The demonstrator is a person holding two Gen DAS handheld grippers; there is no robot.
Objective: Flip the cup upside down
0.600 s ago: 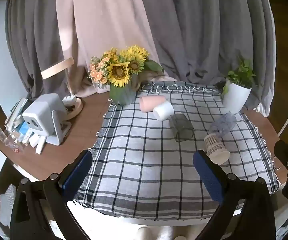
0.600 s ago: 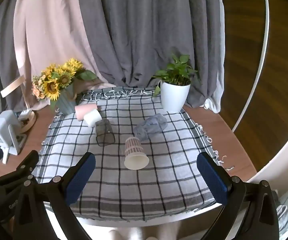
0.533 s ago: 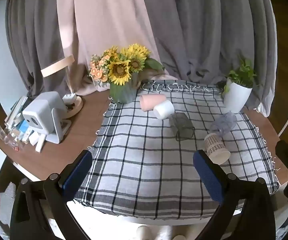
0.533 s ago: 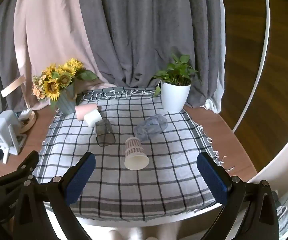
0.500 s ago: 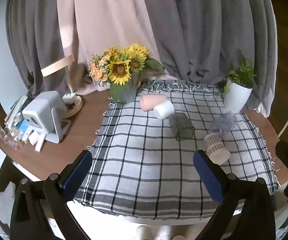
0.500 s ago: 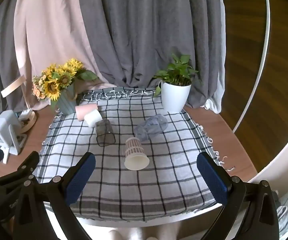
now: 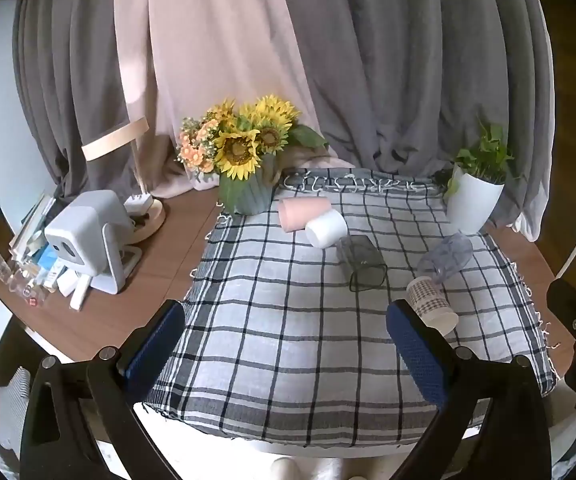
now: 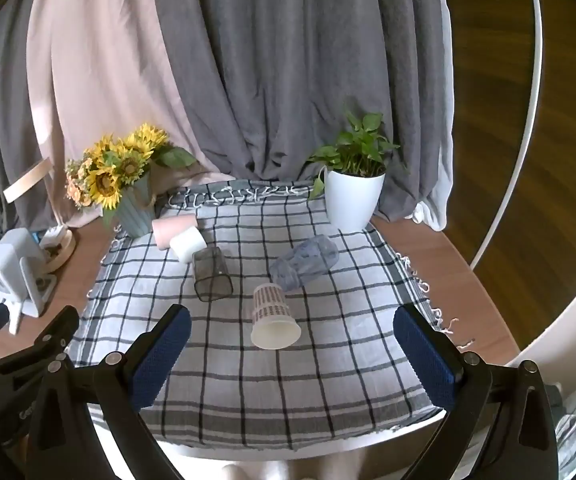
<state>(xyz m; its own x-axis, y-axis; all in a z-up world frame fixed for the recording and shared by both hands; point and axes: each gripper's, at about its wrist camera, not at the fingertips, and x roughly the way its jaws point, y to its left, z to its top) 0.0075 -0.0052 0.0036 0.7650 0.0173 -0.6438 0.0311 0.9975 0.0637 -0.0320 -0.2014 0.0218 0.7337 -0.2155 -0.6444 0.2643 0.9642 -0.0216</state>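
Observation:
Several cups lie on their sides on a checked cloth (image 8: 288, 392). A patterned paper cup (image 8: 273, 316) lies nearest, mouth toward me; it also shows in the left wrist view (image 7: 432, 306). A dark glass tumbler (image 8: 210, 274), a clear bluish cup (image 8: 306, 262), a white cup (image 8: 187, 243) and a pink cup (image 8: 173, 227) lie farther back. My right gripper (image 8: 292, 354) is open and empty, short of the paper cup. My left gripper (image 7: 286, 354) is open and empty over the cloth's near part.
A sunflower vase (image 8: 136, 204) stands at the back left and a white potted plant (image 8: 353, 196) at the back right. A white device (image 7: 88, 240) and small clutter sit on the wooden table (image 7: 160, 260) to the left. Curtains hang behind.

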